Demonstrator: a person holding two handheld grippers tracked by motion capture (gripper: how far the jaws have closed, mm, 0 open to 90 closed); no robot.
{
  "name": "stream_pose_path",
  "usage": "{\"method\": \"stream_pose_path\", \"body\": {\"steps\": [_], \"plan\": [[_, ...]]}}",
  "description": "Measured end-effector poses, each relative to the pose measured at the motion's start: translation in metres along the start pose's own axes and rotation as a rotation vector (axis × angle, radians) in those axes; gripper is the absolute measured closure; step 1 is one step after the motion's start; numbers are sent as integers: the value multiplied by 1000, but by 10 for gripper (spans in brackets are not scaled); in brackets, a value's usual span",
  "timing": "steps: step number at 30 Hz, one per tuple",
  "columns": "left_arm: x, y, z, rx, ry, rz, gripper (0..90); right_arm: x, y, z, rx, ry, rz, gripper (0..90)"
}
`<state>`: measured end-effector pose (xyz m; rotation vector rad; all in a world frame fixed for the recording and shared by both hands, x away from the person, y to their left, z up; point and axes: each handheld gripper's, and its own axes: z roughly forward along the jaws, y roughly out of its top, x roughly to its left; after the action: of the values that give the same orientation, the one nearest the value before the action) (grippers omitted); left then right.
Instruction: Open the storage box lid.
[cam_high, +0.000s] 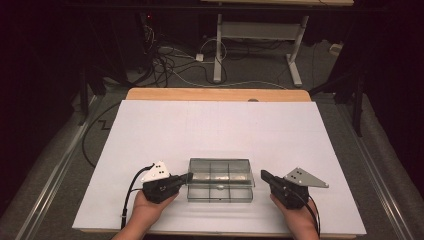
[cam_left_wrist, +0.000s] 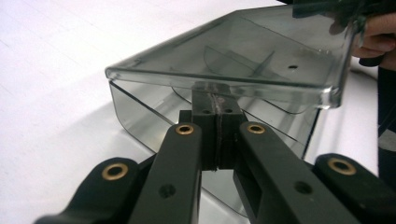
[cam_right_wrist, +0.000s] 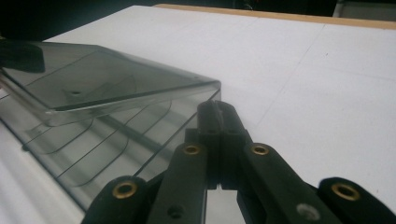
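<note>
A smoky clear plastic compartment box (cam_high: 220, 181) sits near the front of the white table (cam_high: 215, 130). Its lid (cam_left_wrist: 233, 51) is partly raised and tilted above the divided base (cam_left_wrist: 140, 116). My left gripper (cam_high: 189, 176) is at the box's left end. It is shut with nothing between the jaws, and its tips (cam_left_wrist: 216, 100) sit just under the lid's edge. My right gripper (cam_high: 263, 174) is shut too, with nothing held. It points at the box's right end, its tips (cam_right_wrist: 215, 109) close beside the corner of the lid (cam_right_wrist: 102, 79).
The white sheet stretches far behind the box to a wooden table edge (cam_high: 215, 94). Cables (cam_high: 170, 65) and a desk frame (cam_high: 295, 55) are on the dark floor beyond. A cable (cam_high: 131, 192) trails from the left gripper over the front edge.
</note>
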<state>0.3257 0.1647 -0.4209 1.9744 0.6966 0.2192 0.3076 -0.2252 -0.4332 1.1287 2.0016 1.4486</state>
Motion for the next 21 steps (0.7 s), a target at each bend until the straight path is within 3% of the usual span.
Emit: {"method": "stream_pose_path", "body": {"steps": [21], "plan": [[17,18,12,-27,23,-30,877,-15,30,56,-7,22,-13,900]]}}
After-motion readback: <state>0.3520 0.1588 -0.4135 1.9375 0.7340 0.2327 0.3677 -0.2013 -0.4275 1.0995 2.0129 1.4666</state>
